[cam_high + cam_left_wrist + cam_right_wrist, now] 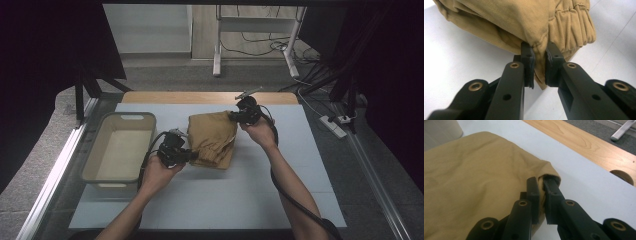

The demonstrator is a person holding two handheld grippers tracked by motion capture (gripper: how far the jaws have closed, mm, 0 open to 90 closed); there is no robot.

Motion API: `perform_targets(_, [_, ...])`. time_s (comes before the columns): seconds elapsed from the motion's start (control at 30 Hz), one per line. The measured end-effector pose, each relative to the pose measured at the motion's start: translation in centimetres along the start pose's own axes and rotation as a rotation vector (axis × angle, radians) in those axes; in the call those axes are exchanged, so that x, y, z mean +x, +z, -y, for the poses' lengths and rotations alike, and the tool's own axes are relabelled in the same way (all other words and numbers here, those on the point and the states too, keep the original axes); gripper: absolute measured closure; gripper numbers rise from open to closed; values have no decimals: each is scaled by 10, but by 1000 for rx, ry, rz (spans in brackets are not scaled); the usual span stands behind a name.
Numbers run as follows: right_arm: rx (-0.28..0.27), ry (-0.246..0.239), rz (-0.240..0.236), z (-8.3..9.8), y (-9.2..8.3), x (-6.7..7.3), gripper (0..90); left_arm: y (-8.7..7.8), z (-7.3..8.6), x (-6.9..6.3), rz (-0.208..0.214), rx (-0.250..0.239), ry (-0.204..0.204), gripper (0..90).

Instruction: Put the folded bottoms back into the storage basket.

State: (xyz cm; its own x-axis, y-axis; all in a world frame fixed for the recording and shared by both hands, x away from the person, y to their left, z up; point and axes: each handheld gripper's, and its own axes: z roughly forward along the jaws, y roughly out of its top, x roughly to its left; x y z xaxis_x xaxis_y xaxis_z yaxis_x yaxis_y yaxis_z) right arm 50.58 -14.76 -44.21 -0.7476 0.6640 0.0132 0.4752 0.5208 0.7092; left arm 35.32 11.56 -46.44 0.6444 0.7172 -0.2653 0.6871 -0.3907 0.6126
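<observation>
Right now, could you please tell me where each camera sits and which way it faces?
High view: fixed above the person's side, looking forward and down on the table; forearms, both hands, a beige bin.
Left gripper view: rides the left claw, looking along its jaws.
Right gripper view: rides the right claw, facing the table's wooden far edge.
All three share the folded tan garment.

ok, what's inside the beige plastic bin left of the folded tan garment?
The beige plastic bin looks empty: its pale floor shows bare in the high view. The left gripper and its hand cover the bin's near right corner, so that patch can't be checked.
</observation>
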Motion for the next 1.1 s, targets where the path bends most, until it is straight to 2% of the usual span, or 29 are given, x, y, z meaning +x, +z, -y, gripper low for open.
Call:
perform_targets(0.43, [-43,-7,-11,-11,-12,7,843,-20,-2,4,0,-22,-1,791])
perform_targets(0.73, [-82,-22,-27,-22,-17,18,842,-37,-1,7,-15,-25,-5,790])
perform_targets(1.1, [-97,-48,-47,-37,-19,33,843,-57,3,13,-29,-19,-4,790])
